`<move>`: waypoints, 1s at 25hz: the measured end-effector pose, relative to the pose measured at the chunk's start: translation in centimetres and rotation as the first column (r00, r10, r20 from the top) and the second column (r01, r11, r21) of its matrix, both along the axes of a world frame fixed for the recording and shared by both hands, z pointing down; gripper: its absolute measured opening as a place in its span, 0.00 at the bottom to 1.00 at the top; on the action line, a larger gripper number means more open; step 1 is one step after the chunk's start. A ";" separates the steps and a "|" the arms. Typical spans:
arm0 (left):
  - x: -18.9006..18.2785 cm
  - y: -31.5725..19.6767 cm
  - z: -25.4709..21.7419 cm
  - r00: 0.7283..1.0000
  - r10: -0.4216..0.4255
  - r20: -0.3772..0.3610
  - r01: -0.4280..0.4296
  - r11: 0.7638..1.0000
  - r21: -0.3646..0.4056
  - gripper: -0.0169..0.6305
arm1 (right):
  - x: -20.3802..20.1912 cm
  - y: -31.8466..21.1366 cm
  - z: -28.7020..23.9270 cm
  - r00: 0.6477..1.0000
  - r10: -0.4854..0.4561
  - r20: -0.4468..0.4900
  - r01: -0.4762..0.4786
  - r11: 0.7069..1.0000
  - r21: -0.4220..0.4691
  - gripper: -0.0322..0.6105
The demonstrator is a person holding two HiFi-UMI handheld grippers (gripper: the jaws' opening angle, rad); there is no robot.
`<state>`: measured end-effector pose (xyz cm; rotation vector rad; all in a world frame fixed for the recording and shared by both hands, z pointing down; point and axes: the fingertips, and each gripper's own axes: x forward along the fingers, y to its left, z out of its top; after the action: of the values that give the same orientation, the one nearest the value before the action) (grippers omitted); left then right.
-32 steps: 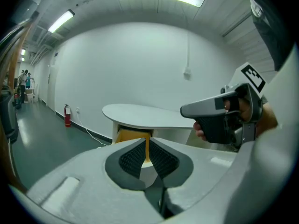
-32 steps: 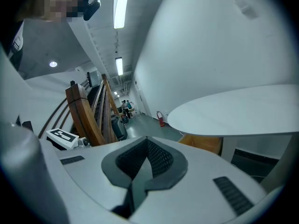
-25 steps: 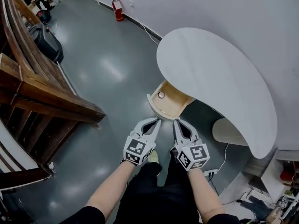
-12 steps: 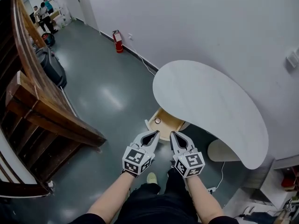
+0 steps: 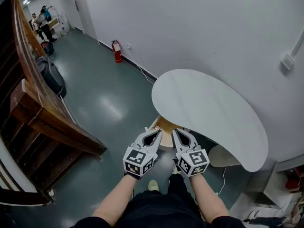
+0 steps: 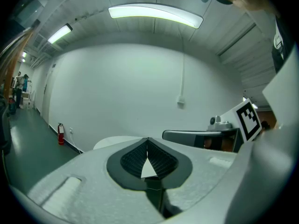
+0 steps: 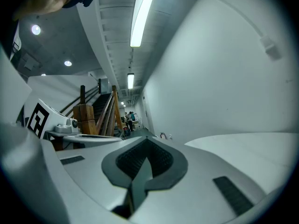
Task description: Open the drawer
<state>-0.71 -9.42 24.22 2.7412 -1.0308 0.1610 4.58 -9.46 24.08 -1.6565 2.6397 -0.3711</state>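
Nearest you, your left gripper (image 5: 156,134) and right gripper (image 5: 175,133) hang side by side before your body, each with its jaws pressed together and nothing between them. That suits hands with no pull under way: neither touches anything, and both gripper views look level across the room, not down at a handle. Just beyond and below their tips the drawer (image 5: 166,125) juts from under the near edge of the table (image 5: 209,110), its pale wooden inside showing, so I judge the opening done. The table and your grippers hide most of it. Farther off, an extinguisher (image 5: 116,51) stands against the wall (image 5: 190,27), clear of your work.
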 end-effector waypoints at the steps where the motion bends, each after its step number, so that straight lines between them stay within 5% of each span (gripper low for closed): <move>1: 0.1 -0.1 -0.2 1.000 0.001 0.003 -0.001 1.000 0.003 0.05 | 0.1 -0.1 -0.2 1.000 0.000 0.002 0.000 1.000 0.001 0.07; 25: 1.5 -0.6 -2.2 0.999 -0.007 -0.047 0.007 1.000 0.010 0.04 | 1.1 -0.9 -2.5 1.000 0.011 -0.022 -0.011 0.999 0.035 0.07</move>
<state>0.82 -10.06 22.02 2.7360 -1.0316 0.0907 5.64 -10.36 21.57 -1.6743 2.6359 -0.3062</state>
